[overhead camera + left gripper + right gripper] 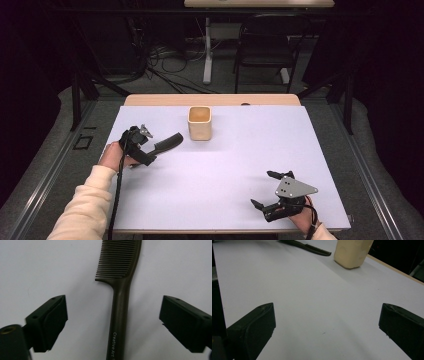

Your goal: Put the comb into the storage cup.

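Left jaws: wide apart, one on each side of the comb's handle, neither pad touching it in the left gripper view.
Left gripper (113,322): held low over the mat and aimed along the comb's length; in the high view it sits at the left of the mat (152,156), in the person's left hand (114,154).
Comb (120,305): dark, lying flat on the mat, handle between the jaws, teeth running away toward the far end of that view. White lettering shows on the handle near the bottom edge.
Comb in the high view (169,141): left half of the mat, just left of the cup and a touch nearer, its free end angled toward the cup, not touching it.
Cup (199,122): pale, square-sided, standing upright at the far middle of the mat, mouth open upward.
Right jaws: spread wide, with bare mat between them.
Right gripper (265,189): near right corner of the mat, grey three-cornered plate on top, held in the person's right hand (303,218), well apart from comb and cup.
Right gripper view: looks across the mat to the comb (308,247) and the cup (352,252) at the far side, the two close together.
Mat (225,170): light lilac sheet covering the table, a strip of wooden edge (210,99) showing at the far side.
Sleeve (85,207): cream, coming in from the near left.
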`<state>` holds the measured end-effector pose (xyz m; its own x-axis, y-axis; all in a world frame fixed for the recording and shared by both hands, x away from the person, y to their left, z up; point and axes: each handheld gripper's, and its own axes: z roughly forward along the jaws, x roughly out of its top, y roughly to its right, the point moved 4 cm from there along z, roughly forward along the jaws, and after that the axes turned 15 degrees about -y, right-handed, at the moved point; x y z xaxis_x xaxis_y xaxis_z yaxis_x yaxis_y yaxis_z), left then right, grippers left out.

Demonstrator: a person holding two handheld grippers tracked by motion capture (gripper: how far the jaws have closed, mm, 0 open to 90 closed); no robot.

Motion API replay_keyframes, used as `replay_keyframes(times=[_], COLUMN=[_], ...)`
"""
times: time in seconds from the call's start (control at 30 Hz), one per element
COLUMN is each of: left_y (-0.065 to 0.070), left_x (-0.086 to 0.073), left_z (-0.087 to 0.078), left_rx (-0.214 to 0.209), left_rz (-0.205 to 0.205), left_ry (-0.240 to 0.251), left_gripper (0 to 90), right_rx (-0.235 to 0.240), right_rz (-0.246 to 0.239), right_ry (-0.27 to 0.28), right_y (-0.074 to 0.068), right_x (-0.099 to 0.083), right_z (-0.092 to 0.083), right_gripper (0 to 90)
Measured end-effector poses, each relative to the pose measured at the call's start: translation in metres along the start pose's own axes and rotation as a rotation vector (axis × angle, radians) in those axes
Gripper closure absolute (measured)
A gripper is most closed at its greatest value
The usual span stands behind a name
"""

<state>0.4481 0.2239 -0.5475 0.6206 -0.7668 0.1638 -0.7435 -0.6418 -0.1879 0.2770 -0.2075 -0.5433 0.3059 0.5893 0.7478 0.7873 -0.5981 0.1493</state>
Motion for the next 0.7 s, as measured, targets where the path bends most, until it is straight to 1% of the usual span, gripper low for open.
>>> replay_keyframes(times=[0.03,0.07,0.17,0.27,0.3,0.33,0.37,0.43,0.5,0.63,0.7], left_y=[0.000,0.001,0.003,0.004,0.004,0.004,0.004,0.003,0.003,0.004,0.004], left_x=[0.001,0.003,0.006,0.008,0.008,0.009,0.009,0.011,0.015,0.021,0.023], left_z=[0.000,0.001,0.005,0.010,0.012,0.013,0.014,0.014,0.013,0.014,0.016], left_rx=[-0.003,0.003,-0.001,-0.003,-0.003,-0.003,-0.011,-0.027,-0.031,-0.040,-0.044], left_rz=[0.005,0.008,0.025,0.024,0.017,0.019,0.019,0.015,0.021,0.053,0.069], left_ry=[-0.008,-0.017,-0.056,-0.110,-0.122,-0.128,-0.131,-0.142,-0.149,-0.190,-0.210], left_gripper=[12.1,16.5,24.2,35.0,40.3,42.7,43.7,48.9,53.0,58.8,60.0], right_rx=[0.001,0.000,-0.002,-0.002,-0.003,-0.003,-0.002,-0.003,-0.003,-0.002,-0.002], right_rz=[0.000,-0.002,-0.007,-0.007,-0.007,-0.007,-0.007,-0.008,-0.009,-0.010,-0.010], right_ry=[-0.001,-0.002,-0.003,-0.003,-0.004,-0.005,-0.004,-0.005,-0.006,-0.007,-0.008], right_y=[0.000,0.000,-0.001,-0.001,-0.001,-0.001,-0.001,-0.001,-0.001,-0.001,-0.001], right_x=[0.000,0.000,0.000,0.000,0.000,0.000,0.000,0.000,0.000,0.000,0.000], right_z=[0.000,0.000,0.001,0.001,0.001,0.001,0.001,0.001,0.001,0.001,0.001], right_gripper=[0.3,0.2,0.2,0.2,0.2,0.2,0.2,0.2,0.2,0.2,0.2])
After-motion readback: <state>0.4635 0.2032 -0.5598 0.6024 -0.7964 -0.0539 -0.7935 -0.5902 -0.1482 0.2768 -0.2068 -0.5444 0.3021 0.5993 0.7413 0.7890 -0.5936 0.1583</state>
